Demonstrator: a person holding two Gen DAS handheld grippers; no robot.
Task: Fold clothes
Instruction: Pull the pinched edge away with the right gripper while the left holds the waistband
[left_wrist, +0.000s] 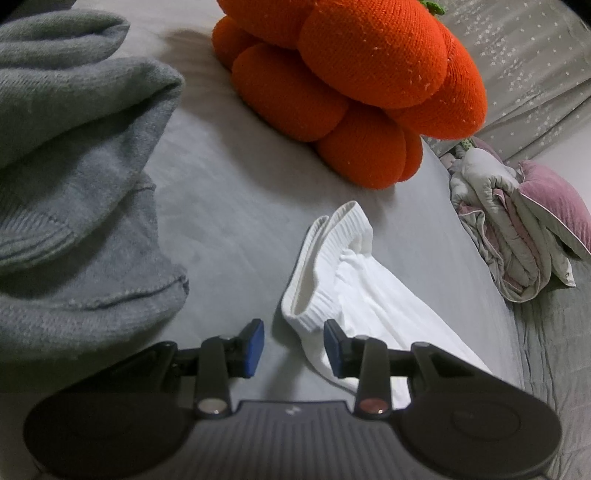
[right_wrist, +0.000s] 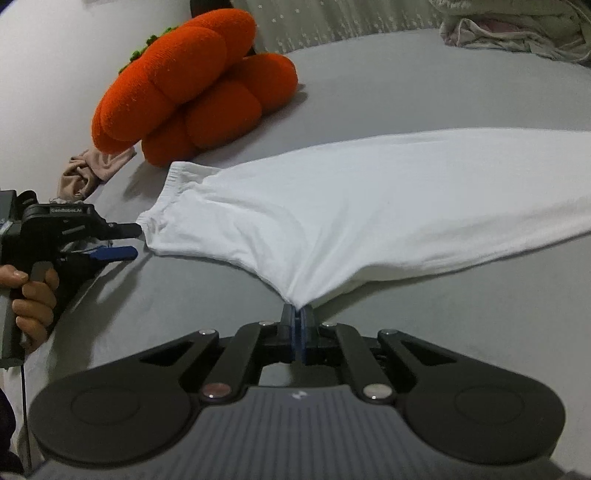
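Right gripper (right_wrist: 300, 314) clamped on the white garment's (right_wrist: 351, 206) hem, left gripper (left_wrist: 293, 341) part-open at its waistband, and only the left view catches the grey sweater (left_wrist: 74, 177).

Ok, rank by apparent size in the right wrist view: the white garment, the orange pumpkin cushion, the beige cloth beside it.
1. White garment, pinched at its near edge by the right gripper.
2. Orange pumpkin cushion; it lies farther away, so its true size is unsure.
3. Beige cloth, clearly smallest.

One readable label

You can read "GenRobot.AI" in small pale letters on the black top of the left gripper (right_wrist: 122, 242), seen from your right wrist camera; a small pale logo mark sits on each gripper's grey ribbed body.
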